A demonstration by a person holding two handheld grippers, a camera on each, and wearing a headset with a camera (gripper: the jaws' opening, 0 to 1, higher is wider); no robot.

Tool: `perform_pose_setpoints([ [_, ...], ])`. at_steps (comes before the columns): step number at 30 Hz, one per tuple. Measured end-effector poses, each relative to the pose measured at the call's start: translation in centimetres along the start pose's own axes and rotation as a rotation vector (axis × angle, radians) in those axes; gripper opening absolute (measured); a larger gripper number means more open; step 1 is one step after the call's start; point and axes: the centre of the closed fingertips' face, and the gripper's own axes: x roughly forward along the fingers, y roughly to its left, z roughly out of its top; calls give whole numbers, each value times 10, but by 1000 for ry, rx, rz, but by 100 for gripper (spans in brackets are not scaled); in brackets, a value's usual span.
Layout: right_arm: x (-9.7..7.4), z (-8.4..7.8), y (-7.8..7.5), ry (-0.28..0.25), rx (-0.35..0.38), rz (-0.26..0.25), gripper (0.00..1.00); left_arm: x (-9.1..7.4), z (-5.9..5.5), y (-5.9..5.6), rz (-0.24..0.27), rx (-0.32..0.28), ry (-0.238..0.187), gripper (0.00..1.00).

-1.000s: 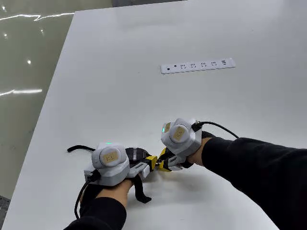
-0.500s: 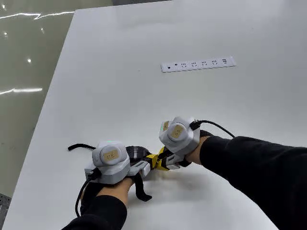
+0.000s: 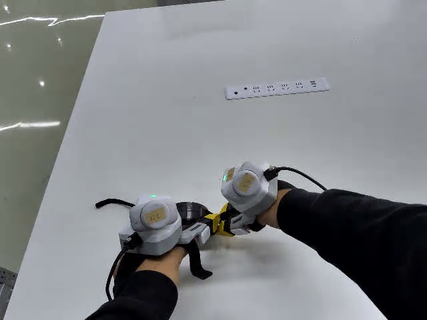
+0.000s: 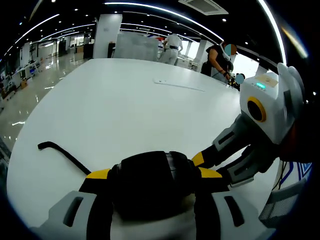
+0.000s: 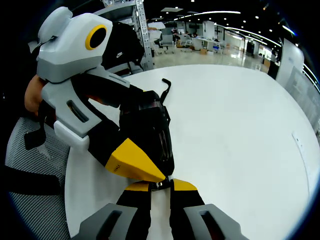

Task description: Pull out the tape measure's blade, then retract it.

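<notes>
While the left tongs [image 4: 152, 175] clamp the tape measure [image 4: 152, 182] by its case at the near-left of the tabletop [image 3: 167, 100], the right tongs [image 5: 161, 186] are pinched on the blade tip [image 5: 161, 184] at the case mouth. No blade length is drawn. Judged step: start of pull-out, which calls for a straight draw with the case held firm.

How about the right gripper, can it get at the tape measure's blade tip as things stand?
Probably yes: the right gripper has its jaws closed about the blade tip at the tape measure mouth. The left gripper clamps the body by its sides, leaving that end free.
</notes>
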Motion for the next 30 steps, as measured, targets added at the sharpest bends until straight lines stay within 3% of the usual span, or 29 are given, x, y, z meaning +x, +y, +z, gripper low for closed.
perform_pose_setpoints([
  [30, -1, 0, 1, 4, -10, -19, 11, -1, 1, -1, 8, 9, -7, 62],
])
